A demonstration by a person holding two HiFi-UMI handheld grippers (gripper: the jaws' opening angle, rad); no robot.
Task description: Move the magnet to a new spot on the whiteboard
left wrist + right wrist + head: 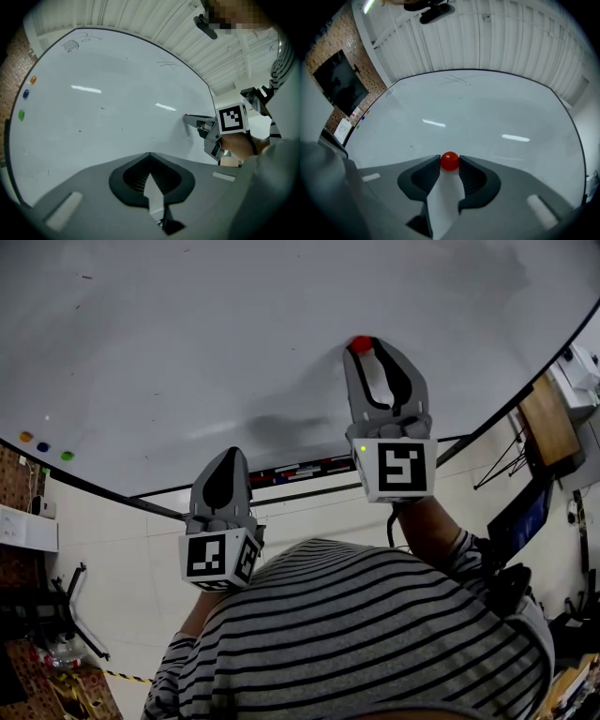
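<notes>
White and glossy, the whiteboard (187, 352) fills most of the head view, with a dark frame along its edge and faint pen marks scattered over it. Below it shows the person's striped shirt (356, 634), both forearms reaching out from it.

The right tool (367, 343) is raised farther and to the right. Its tips are up at the board surface, roughly mid-board and right of centre. Its jaws are closed most of the way and pinch the red magnet (450, 161) between their tips. In the left gripper view the magnet appears to sit against the board, with the tool's shadow just beside it.

The left tool (225, 457) is held nearer and lower, to the left, short of the board's lower edge. Its jaws are pressed together, tip to tip, with nothing between them.

Far off at the board's left edge, well apart from both tools, lie an orange magnet (25, 437), a blue magnet (42, 446) and a green magnet (67, 456) in a short row.
</notes>
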